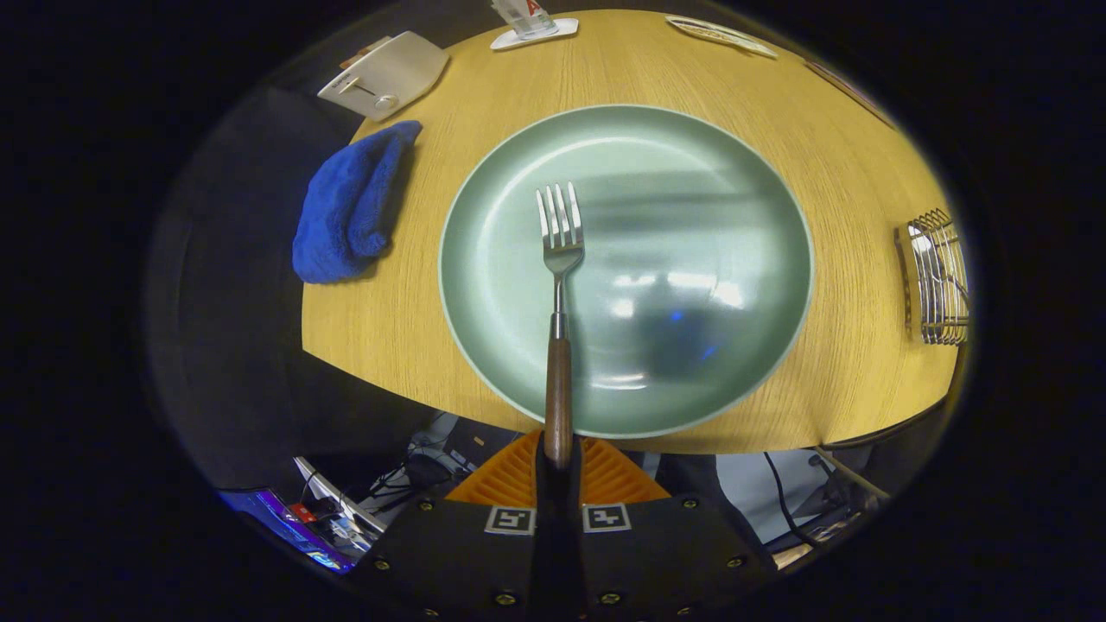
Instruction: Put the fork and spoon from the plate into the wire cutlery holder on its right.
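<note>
Scanning from the left of the frame: blue cloth (pixel 350 206) bunched on the wooden table (pixel 415 320), with a pale flat device (pixel 386 74) beyond it at upper left, both well clear of the work. At centre, green plate (pixel 760 216), bare of any spoon. Fork (pixel 559 285) over the plate, tines pointing away, wooden handle running straight back to lower centre. Gripper (pixel 558 462) clamped on that handle end, fingers pressed together on either side, probably so the fork stays level and in line for carrying. At far right, wire cutlery holder (pixel 935 278) standing on the table, well apart from the plate. Likely next: swinging right and tipping the fork in.
</note>
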`<state>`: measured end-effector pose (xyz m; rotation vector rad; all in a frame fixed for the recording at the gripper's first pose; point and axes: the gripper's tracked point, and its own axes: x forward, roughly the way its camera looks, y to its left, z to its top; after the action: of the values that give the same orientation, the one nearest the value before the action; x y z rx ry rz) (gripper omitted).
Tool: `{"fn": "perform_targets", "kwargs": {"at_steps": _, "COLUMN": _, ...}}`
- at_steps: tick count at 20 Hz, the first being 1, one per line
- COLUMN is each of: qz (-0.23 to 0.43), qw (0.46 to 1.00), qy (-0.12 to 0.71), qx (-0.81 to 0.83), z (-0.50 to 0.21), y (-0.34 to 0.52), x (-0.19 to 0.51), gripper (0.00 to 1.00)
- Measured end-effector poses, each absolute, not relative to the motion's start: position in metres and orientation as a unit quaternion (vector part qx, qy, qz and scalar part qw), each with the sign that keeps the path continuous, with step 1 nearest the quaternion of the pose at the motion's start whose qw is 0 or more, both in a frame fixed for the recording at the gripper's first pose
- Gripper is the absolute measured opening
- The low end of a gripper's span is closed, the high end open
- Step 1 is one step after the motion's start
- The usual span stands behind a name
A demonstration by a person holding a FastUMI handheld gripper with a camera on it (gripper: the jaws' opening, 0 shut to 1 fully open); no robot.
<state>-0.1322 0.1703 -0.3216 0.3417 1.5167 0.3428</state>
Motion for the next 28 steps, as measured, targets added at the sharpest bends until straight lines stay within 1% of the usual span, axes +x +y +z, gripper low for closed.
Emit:
{"fn": "perform_targets", "kwargs": {"at_steps": 5, "qz": 0.163, "qw": 0.724, "qy": 0.642, "qx": 0.191, "z": -0.302, "y": 0.158, "x": -0.116, "gripper": 0.06}}
{"fn": "perform_targets", "kwargs": {"at_steps": 10, "qz": 0.146, "qw": 0.744, "qy": 0.616, "qx": 0.213, "z": -0.29, "y": 0.135, "x": -0.101, "gripper": 0.06}}
{"fn": "perform_targets", "kwargs": {"at_steps": 16, "qz": 0.099, "qw": 0.769, "qy": 0.587, "qx": 0.233, "z": -0.275, "y": 0.088, "x": -0.088, "gripper": 0.06}}
{"fn": "perform_targets", "kwargs": {"at_steps": 24, "qz": 0.026, "qw": 0.782, "qy": 0.55, "qx": 0.292, "z": -0.249, "y": 0.024, "x": -0.087, "gripper": 0.05}}
{"fn": "perform_targets", "kwargs": {"at_steps": 28, "qz": -0.013, "qw": 0.777, "qy": 0.537, "qx": 0.328, "z": -0.245, "y": -0.006, "x": -0.097, "gripper": 0.05}}
